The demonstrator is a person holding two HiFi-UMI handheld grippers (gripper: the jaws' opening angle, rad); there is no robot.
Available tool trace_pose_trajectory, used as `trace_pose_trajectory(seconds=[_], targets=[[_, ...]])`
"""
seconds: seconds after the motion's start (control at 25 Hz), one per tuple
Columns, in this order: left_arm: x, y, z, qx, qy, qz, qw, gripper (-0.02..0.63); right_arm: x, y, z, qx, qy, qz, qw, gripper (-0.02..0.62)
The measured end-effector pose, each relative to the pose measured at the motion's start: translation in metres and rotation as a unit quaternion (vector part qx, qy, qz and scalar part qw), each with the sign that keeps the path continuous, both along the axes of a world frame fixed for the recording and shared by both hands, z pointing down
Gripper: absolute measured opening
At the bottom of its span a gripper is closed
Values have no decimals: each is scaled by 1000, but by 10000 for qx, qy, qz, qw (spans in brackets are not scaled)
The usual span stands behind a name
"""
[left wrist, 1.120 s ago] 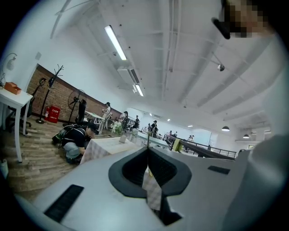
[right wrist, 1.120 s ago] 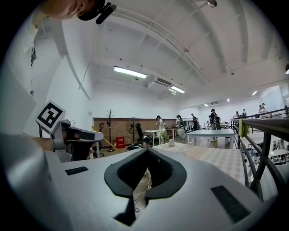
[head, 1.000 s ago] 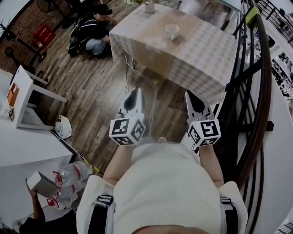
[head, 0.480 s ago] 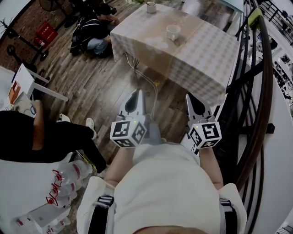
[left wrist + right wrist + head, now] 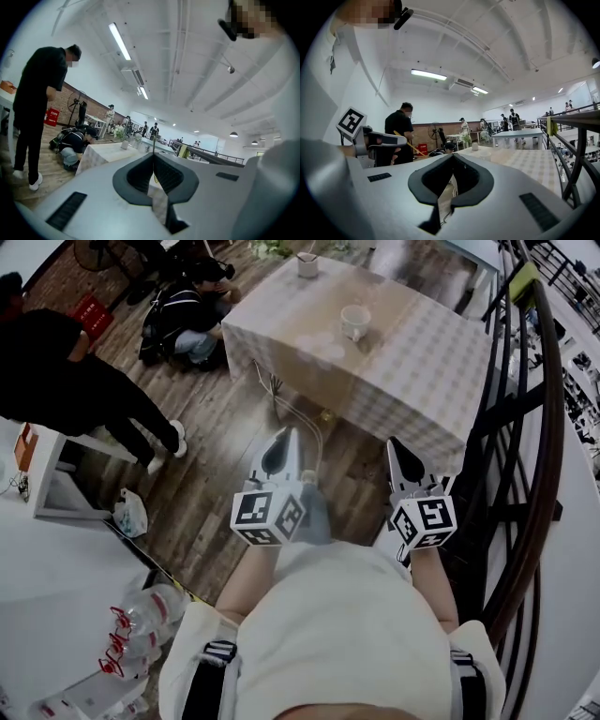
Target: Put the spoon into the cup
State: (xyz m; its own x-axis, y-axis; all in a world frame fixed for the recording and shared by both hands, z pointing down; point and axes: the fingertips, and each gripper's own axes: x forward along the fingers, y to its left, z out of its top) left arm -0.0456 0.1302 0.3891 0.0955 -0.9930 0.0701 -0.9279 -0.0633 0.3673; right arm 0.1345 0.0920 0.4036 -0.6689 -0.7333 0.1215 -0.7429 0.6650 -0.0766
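A white cup (image 5: 354, 321) stands on the table with the checked cloth (image 5: 422, 352) ahead of me; a smaller white pot (image 5: 307, 264) sits at its far edge. No spoon can be made out in any view. My left gripper (image 5: 289, 431) and right gripper (image 5: 393, 442) are held side by side over the wooden floor, short of the table, pointing at it. Both are shut with nothing between the jaws, as the left gripper view (image 5: 153, 154) and right gripper view (image 5: 453, 156) show. The small pot (image 5: 475, 146) and the cloth (image 5: 529, 164) appear beyond the right jaws.
A dark stair railing (image 5: 525, 427) runs along the right. A person in black (image 5: 75, 381) stands on the floor at the left, and another crouches by the table's far left corner (image 5: 183, 320). A white table (image 5: 47, 549) and water bottles (image 5: 131, 634) are at lower left.
Both grippers have moved forward toward the table, which now lies nearer. The person in black has walked from the lower left to the upper left.
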Motion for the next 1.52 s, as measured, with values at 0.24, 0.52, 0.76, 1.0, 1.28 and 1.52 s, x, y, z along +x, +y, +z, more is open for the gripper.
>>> trace_pose_trajectory(seconds=[0.24, 0.52, 0.76, 1.0, 1.28, 1.52], targets=[[-22, -49, -1, 22, 38, -54, 10000, 5, -21, -50, -3, 37, 51, -60, 10000, 0], [-59, -109, -12, 24, 33, -124, 9999, 5, -59, -113, -16, 82, 76, -131, 9999, 0], [-94, -160, -24, 34, 60, -62, 10000, 5, -93, -159, -31, 115, 115, -57, 9999, 0], [-115, -208, -22, 40, 66, 157, 9998, 5, -113, -198, -30, 149, 141, 160, 9997, 0], [-128, -264, -14, 51, 25, 481, 9988, 5, -122, -240, -22, 171, 117, 500, 9985, 0], [-129, -305, -8, 5, -11, 785, 9969, 5, -121, -268, -18, 156, 81, 838, 9963, 0]])
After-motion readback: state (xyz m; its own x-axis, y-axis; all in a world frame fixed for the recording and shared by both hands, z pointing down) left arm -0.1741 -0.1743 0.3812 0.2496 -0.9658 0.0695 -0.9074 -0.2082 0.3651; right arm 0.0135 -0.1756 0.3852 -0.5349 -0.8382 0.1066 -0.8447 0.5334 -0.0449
